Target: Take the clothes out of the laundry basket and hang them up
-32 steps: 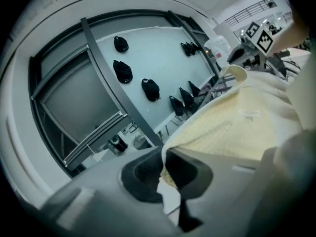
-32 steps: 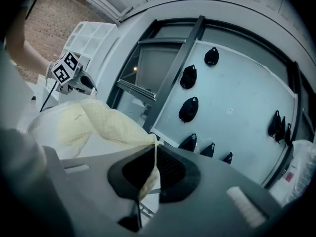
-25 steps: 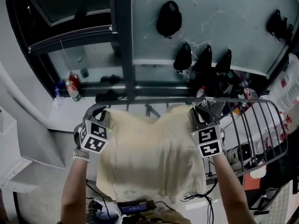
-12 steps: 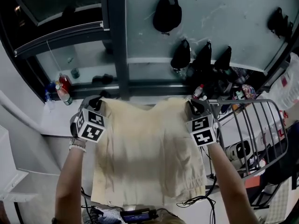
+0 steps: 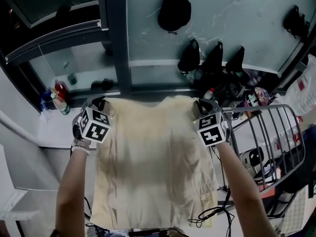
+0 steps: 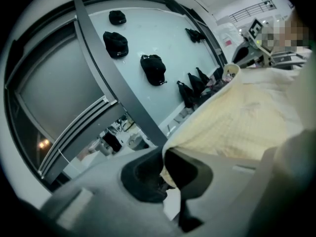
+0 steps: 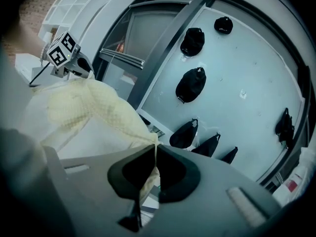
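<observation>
Head view: the cream garment (image 5: 153, 167) hangs spread flat between the two grippers, held up by its top edge in front of a dark window frame (image 5: 113, 38). The left gripper (image 5: 98, 102) clamps the upper left corner and the right gripper (image 5: 200, 105) clamps the upper right corner. The lower hem drops toward the person. A wire drying rack (image 5: 276, 132) stands at the right, beside the right forearm. Black caps (image 5: 174, 9) hang on the pale wall (image 5: 247, 23) beyond. Left gripper view: the jaws are pressed together on a fold of the garment's edge, and the cloth runs off to the right. Right gripper view: the jaws are pinched to a narrow slit with the fabric edge caught between them, and the cloth runs off to the left, toward the other gripper's marker cube.
</observation>
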### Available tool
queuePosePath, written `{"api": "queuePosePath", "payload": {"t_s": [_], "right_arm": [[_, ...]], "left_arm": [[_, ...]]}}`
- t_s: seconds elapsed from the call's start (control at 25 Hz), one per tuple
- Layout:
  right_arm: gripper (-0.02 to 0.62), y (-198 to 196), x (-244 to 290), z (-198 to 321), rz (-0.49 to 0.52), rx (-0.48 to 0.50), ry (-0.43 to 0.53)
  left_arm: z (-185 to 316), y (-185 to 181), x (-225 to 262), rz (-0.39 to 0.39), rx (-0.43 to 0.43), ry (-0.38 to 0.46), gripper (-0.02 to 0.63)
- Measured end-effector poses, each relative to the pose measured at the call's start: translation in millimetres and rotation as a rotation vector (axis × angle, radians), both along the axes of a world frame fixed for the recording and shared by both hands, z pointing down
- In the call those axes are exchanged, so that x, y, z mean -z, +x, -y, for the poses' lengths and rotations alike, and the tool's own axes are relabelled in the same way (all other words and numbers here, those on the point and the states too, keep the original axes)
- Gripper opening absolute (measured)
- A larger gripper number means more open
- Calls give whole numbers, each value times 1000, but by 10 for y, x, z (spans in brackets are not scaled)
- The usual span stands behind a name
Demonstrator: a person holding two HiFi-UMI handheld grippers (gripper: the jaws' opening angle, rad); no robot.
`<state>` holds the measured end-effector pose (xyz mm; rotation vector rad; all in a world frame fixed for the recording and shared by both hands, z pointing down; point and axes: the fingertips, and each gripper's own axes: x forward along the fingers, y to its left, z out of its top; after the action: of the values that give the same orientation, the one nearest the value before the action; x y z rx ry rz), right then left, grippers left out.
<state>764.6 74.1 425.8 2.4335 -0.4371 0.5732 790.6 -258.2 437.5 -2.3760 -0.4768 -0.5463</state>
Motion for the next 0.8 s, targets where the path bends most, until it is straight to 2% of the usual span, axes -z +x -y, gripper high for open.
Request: {"api": "queuePosePath", "payload": {"t_s": [0.28,0.4,0.52,0.6,0.8], "right_arm": [[12,26,-428,-7,119,19,3],[12,15,-470,11,143,41,5],[14,9,-481,29,164,33,56],[21,-10,-480,39,172,19,107],[129,-126,-489,48,178,13,156]], "left_arm": [[-87,24,-510,101,-24,8,15],[-74,9,-634,123,-8,-22,27],[-62,-21,-688,145,7,-66,55],[-57,-53,-712,161,6,-80,100],[-22,-212,-660,164,2,-111,170]]}}
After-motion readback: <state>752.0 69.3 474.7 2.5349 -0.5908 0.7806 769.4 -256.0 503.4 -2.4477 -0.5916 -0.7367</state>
